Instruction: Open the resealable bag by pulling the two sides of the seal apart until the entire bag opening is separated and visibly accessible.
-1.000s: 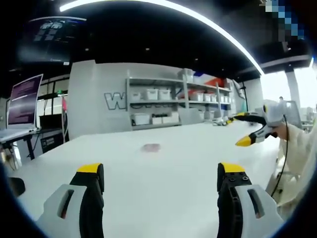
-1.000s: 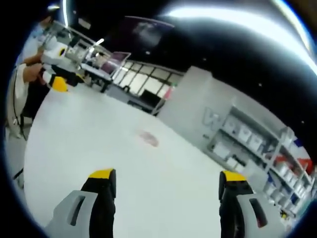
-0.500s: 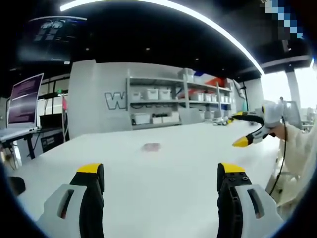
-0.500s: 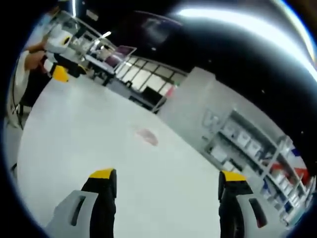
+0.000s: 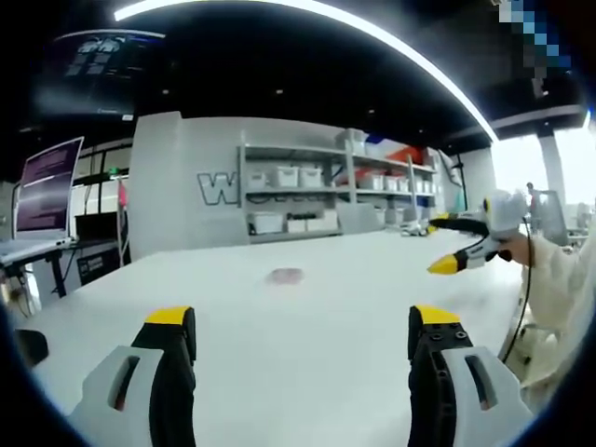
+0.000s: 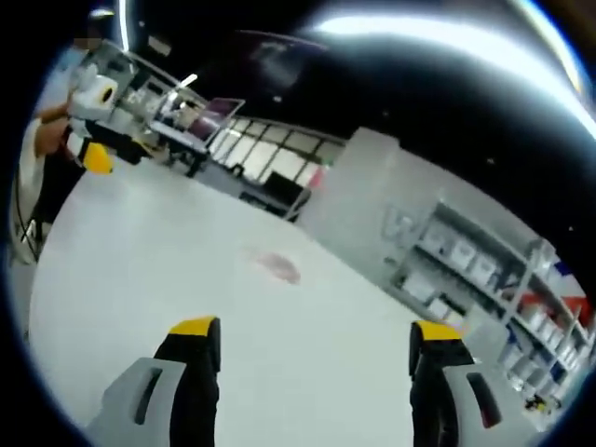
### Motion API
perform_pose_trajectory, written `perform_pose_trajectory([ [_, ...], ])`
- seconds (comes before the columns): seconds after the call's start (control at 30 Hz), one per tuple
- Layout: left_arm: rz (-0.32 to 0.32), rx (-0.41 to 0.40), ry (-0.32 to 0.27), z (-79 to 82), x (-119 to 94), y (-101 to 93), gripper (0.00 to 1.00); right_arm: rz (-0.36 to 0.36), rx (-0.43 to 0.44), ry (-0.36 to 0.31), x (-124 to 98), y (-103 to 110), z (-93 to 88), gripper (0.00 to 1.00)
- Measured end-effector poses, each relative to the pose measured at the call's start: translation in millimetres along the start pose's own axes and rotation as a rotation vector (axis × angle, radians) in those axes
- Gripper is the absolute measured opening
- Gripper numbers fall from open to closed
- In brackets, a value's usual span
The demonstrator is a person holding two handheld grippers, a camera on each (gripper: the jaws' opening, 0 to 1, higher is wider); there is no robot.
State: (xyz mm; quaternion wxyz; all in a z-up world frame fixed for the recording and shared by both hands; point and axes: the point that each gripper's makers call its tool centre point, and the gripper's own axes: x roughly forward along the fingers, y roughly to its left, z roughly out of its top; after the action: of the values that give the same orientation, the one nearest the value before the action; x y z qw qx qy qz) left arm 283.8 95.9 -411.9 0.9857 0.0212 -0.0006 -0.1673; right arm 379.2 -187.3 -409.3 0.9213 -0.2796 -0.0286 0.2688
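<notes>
A small, flat resealable bag [image 5: 285, 276] with reddish contents lies far out on the white table [image 5: 307, 354], well ahead of both grippers; it is too small to tell how its seal stands. In the left gripper view my left gripper [image 5: 304, 328] is open above the near table, nothing between its yellow-tipped jaws. The right gripper [image 5: 445, 248] enters from the right, held by a hand, jaws apart. In the right gripper view my right gripper [image 6: 315, 328] is open and empty, the bag [image 6: 278, 265] lies ahead, and the left gripper [image 6: 93, 154] shows far left.
Shelving [image 5: 335, 191] with white bins stands against the grey wall behind the table. A laptop [image 5: 42, 200] sits on a side desk at the left. A person in white sleeves [image 5: 559, 270] stands at the table's right edge.
In the left gripper view the right gripper has drifted left, toward the table's middle. The right gripper view has swung slightly. The bag has not moved.
</notes>
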Motion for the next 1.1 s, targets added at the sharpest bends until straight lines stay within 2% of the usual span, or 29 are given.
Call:
perform_pose_trajectory([
  [0.27, 0.004, -0.005, 0.001, -1.1, -0.6, 0.6, 0.94, 0.018, 0.059, -0.012, 4.0, 3.6, -0.2, 0.83],
  [0.47, 0.006, -0.005, -0.001, -0.2, -1.1, 1.0, 0.94, 0.015, 0.065, -0.012, 5.9, 3.8, -0.5, 0.84],
  [0.7, 0.011, -0.005, 0.001, -0.9, -1.9, 1.4, 0.94, 0.020, 0.031, -0.004, 10.0, 4.9, 1.2, 0.80],
  [1.1, 0.014, -0.007, 0.002, -1.9, -4.0, 2.6, 0.94, 0.030, 0.010, -0.003, 21.4, 5.9, 1.1, 0.81],
])
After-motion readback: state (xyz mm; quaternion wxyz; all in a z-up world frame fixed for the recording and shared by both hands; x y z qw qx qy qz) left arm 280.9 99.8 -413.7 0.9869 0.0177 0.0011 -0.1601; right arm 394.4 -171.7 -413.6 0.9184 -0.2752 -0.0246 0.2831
